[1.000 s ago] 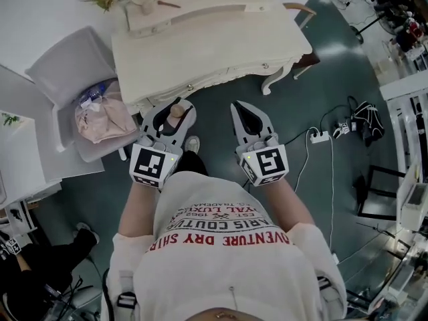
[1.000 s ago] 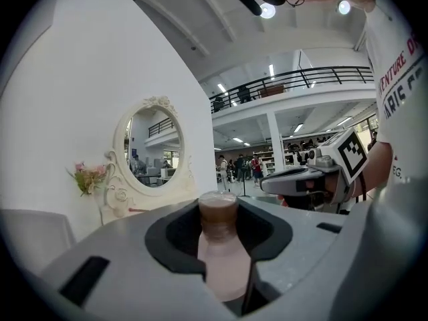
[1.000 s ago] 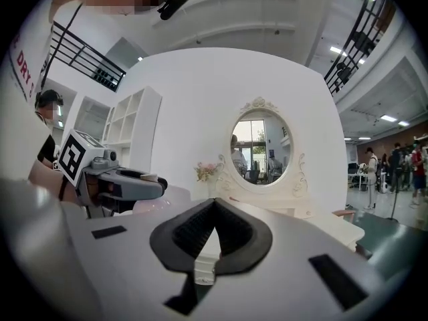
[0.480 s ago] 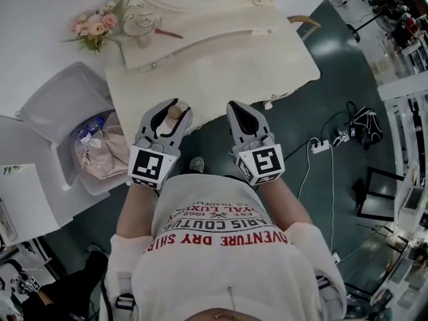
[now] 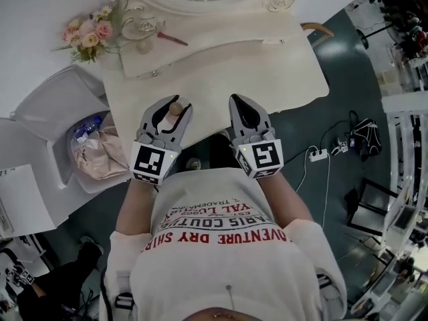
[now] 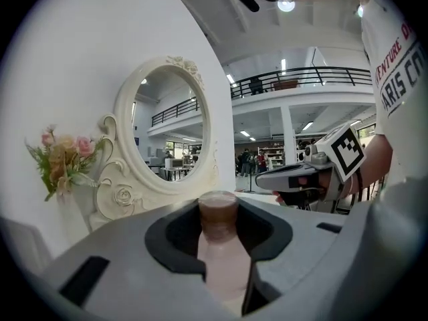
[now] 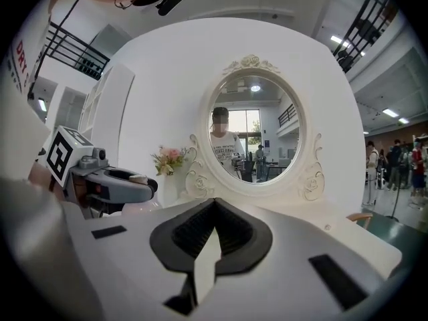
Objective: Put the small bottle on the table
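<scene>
A small pale bottle (image 5: 176, 108) with a brown cap stands upright between the jaws of my left gripper (image 5: 170, 107), which is shut on its body. In the left gripper view the bottle (image 6: 221, 259) fills the gap, its cap level with the gripper (image 6: 219, 209) tips. The bottle hangs just over the front edge of the white dressing table (image 5: 267, 65). My right gripper (image 5: 242, 101) is alongside, to the right, also over that edge. Its jaws meet at the tips with nothing between them, as the right gripper view (image 7: 214, 202) shows.
An oval mirror (image 7: 253, 129) rises at the table's back, with a raised shelf (image 5: 200, 45) before it. Pink flowers (image 5: 85, 37) and a glass dish (image 5: 142, 27) stand at the back left. A bin with a bag (image 5: 97, 149) sits left of the table; a chair (image 5: 319, 29) and power strip (image 5: 319, 154) are at the right.
Both grippers have come forward from over the floor to above the table's front edge. The bottle stays held in the left gripper; the right stays shut.
</scene>
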Demonstrator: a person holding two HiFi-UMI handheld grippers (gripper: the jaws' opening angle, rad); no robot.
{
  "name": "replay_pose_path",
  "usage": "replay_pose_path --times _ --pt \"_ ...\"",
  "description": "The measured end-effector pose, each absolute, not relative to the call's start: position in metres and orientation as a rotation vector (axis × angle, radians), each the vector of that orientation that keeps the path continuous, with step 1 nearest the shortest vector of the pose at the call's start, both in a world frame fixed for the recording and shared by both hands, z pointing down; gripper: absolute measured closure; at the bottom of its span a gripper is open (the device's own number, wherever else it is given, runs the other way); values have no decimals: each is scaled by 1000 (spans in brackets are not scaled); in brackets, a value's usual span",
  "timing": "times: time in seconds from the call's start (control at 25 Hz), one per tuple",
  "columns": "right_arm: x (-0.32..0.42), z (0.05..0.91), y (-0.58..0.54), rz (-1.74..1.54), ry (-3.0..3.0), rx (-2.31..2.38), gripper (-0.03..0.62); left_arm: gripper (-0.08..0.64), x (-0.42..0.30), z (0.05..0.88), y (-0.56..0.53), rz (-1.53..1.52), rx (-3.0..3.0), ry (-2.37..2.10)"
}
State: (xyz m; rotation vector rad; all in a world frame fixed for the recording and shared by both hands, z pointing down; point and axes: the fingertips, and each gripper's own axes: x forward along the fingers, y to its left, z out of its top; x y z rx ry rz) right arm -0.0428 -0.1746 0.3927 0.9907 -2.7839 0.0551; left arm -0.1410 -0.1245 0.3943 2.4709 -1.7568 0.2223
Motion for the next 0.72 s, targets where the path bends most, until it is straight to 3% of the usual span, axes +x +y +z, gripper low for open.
replay_pose_path --times 0.72 --pt "-81 434 -326 54 -2856 486 592 425 -158 466 -247 229 2076 -2070"
